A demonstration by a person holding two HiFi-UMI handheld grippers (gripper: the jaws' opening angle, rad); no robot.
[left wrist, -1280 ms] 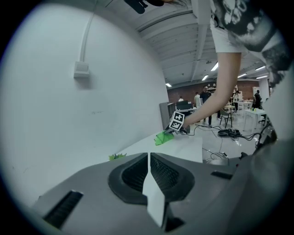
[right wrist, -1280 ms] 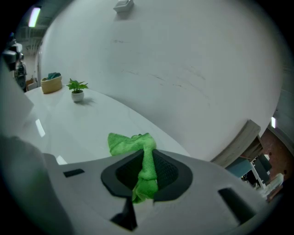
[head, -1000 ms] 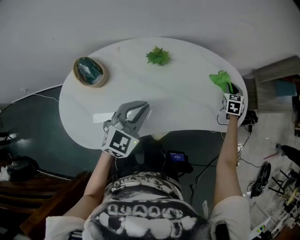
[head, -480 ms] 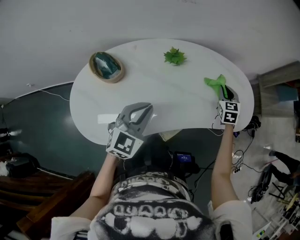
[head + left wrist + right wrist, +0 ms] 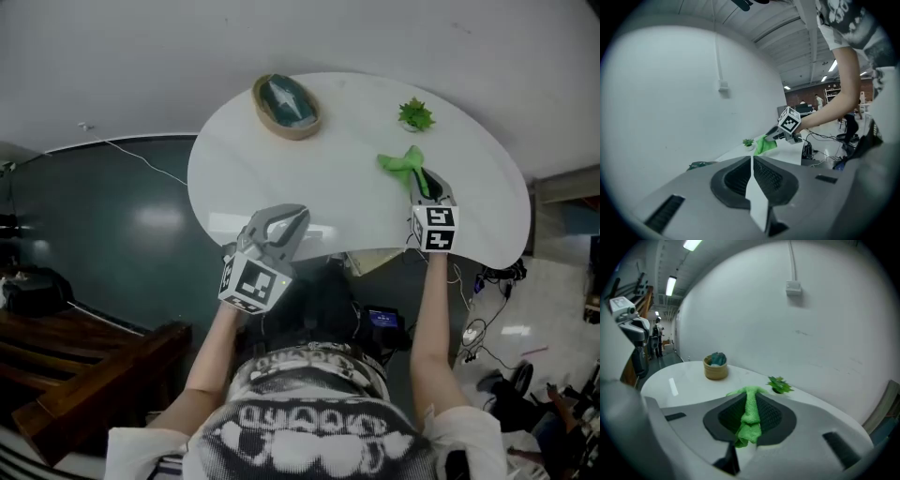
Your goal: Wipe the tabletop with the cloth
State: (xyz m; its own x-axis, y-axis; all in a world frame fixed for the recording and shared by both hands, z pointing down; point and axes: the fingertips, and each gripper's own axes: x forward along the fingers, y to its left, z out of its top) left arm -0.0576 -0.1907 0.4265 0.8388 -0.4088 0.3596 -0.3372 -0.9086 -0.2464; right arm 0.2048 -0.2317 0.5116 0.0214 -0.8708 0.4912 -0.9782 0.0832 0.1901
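Note:
A bright green cloth (image 5: 401, 162) (image 5: 750, 414) is clamped in my right gripper (image 5: 424, 184), whose jaws are shut on it; its free end lies spread on the white oval tabletop (image 5: 356, 187) near the right middle. In the left gripper view the same cloth (image 5: 764, 144) shows far off under the right gripper (image 5: 780, 134). My left gripper (image 5: 286, 223) hovers at the table's near edge, left of centre, with its jaws pressed together and nothing between them (image 5: 752, 161).
A round woven basket (image 5: 286, 104) (image 5: 716, 367) with a teal cloth inside stands at the table's far left. A small green plant (image 5: 414, 114) (image 5: 778, 385) sits at the far right, just beyond the cloth. A white wall backs the table. Dark floor and wooden furniture (image 5: 84, 366) lie to the left.
My right gripper has dragged the green cloth leftward, inward from the table's right edge. The head view has shifted, so the table sits higher and further right. The left gripper holds its place.

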